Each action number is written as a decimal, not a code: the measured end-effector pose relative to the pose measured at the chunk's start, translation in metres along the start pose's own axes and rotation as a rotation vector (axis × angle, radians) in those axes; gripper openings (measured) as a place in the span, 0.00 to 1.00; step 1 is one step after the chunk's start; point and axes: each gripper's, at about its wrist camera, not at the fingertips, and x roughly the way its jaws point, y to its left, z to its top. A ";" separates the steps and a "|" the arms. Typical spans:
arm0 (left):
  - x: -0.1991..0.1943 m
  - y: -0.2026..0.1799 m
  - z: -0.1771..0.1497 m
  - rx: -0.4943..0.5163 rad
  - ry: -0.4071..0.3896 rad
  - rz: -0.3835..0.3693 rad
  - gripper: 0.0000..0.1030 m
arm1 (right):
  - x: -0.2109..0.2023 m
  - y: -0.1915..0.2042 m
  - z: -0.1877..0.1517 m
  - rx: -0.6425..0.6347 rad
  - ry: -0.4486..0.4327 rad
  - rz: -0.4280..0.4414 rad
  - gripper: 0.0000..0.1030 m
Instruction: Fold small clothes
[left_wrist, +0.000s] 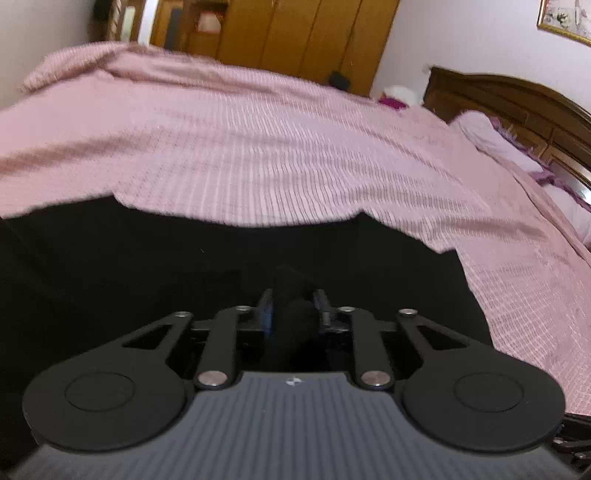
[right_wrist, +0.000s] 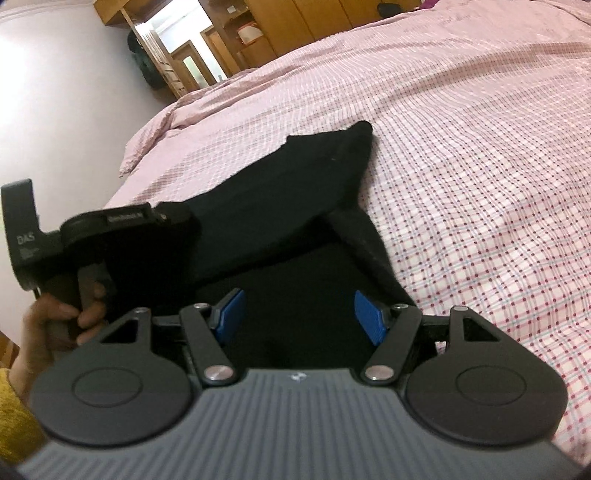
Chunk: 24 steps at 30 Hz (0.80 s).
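Right wrist view takes in the bed (right_wrist: 461, 129) first, its pink checked cover running off to the wardrobe. Across the near edge lies the black garment (right_wrist: 280, 206), one flap lifted over the rest, so a fold looks to be mid-swing. At the left, a hand (right_wrist: 62, 317) carries the left gripper (left_wrist: 291, 306); from its own camera, black cloth sits bunched between the narrow jaws, apparently pinched. Right gripper (right_wrist: 299, 314) hangs spread wide just above the garment, blue pads (right_wrist: 369, 314) clear of it. Next, I reckon: lay the flap flat, let go, and pick a fresh edge.
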 end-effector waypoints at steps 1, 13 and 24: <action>0.003 -0.001 -0.001 0.000 0.011 -0.003 0.40 | 0.001 -0.001 0.000 0.001 0.002 0.000 0.66; -0.108 -0.011 0.011 0.063 -0.037 0.063 0.73 | 0.001 0.008 0.003 -0.021 -0.001 0.004 0.67; -0.188 0.049 -0.002 -0.009 -0.101 0.233 0.75 | 0.004 0.061 0.018 -0.162 -0.022 0.086 0.67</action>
